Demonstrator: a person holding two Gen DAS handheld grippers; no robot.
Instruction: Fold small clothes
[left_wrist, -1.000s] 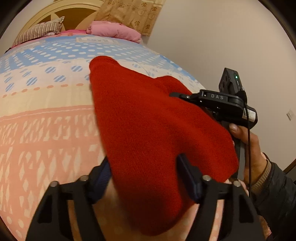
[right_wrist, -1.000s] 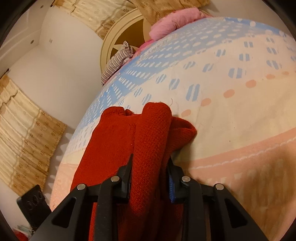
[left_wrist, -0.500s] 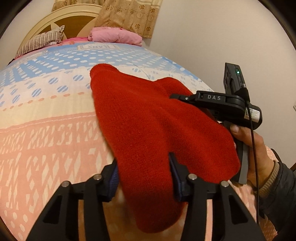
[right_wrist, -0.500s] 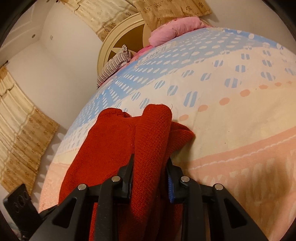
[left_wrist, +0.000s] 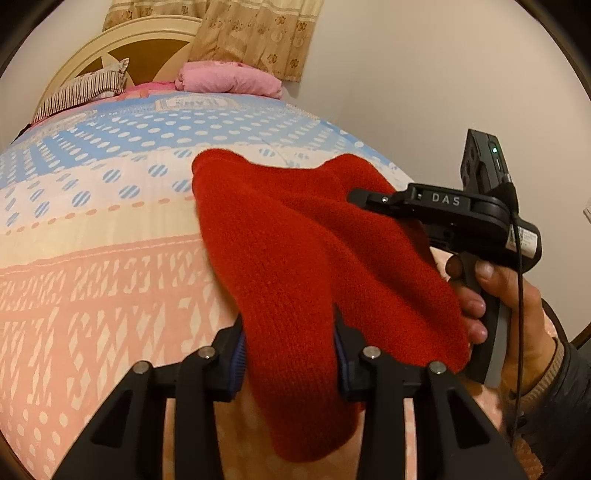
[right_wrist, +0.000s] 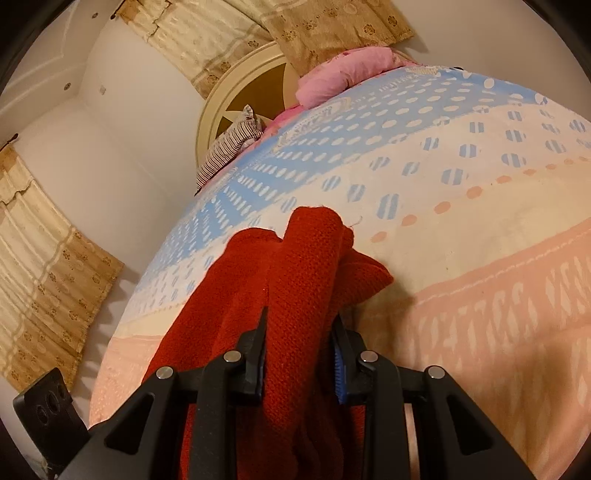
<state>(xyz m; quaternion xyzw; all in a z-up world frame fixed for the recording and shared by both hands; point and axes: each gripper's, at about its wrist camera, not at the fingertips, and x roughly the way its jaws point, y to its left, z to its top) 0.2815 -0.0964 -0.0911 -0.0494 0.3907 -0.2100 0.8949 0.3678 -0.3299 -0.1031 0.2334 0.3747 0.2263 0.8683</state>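
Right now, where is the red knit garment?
The red knit garment is bunched between both grippers' fingers over the patterned bedspread, pink pillow beyond it.

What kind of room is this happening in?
Most likely a home bedroom: a bed with a patterned bedspread, a rounded headboard with pillows against it, and curtains on the walls.

A home bedroom: patterned bedspread, pillows, round headboard and curtains.
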